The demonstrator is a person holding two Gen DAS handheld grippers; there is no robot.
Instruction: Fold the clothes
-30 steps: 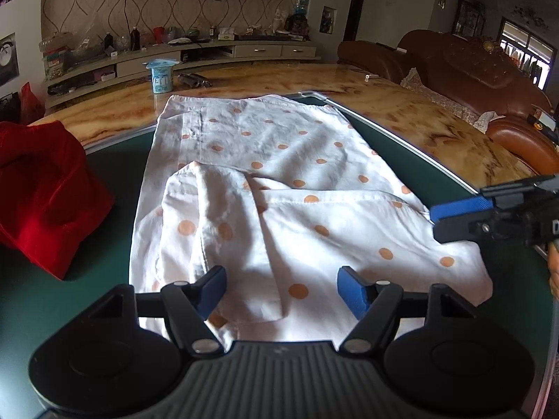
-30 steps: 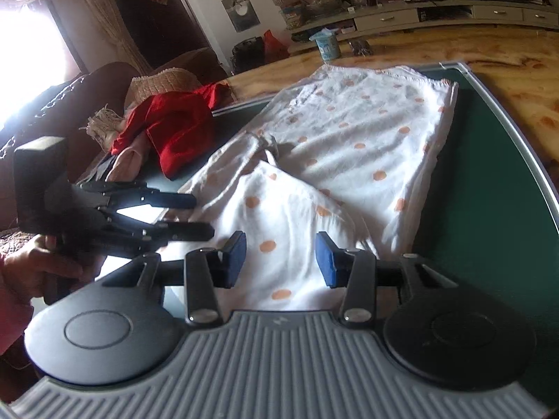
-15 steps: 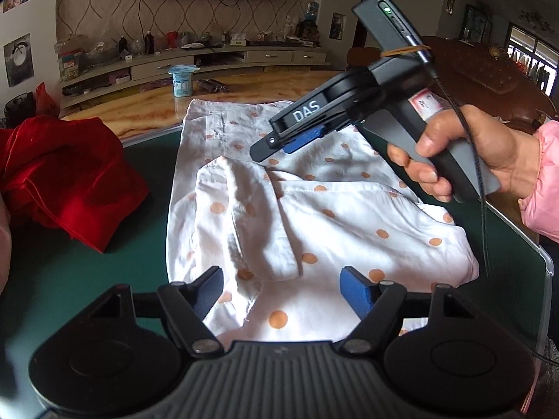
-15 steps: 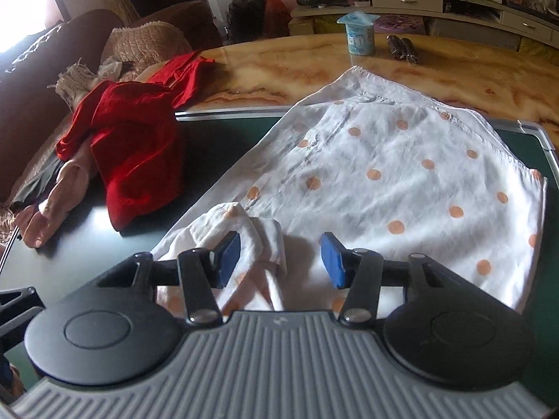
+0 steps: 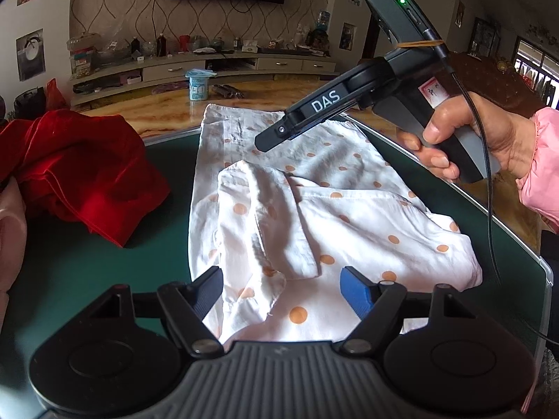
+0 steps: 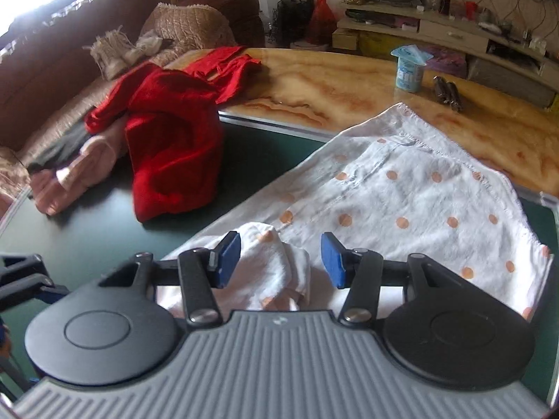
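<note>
Left gripper [image 5: 281,291] has its blue-padded jaws spread wide with nothing pinched, hovering over the near edge of the white cotton garment with orange polka dots [image 5: 325,223]. The cloth shows between the pads but they aren't pressing on it.

Right gripper [image 6: 281,256] is about half open, also gripping nothing. A bunched-up fold of that same dotted garment [image 6: 412,206] sits in the gap between its pads, not squeezed. From the left wrist view you can see the right gripper [image 5: 260,143] from the side, pointing down at the far half of the garment, held by a hand [image 5: 478,132] coming out of a pink sleeve [image 5: 541,164] on the right.

The garment lies mostly flat on a dark green mat [image 5: 84,269], with a sleeve and collar part folded over the middle. Its far edge hangs over the mat onto the glossy marbled yellow tabletop [image 6: 332,87].

To the left, a crumpled red velvety garment [image 5: 80,171] is heaped on the mat, apart from the white one. Far back on the table stands a small light-blue plastic cup with a peeled foil lid [image 5: 199,85].
</note>
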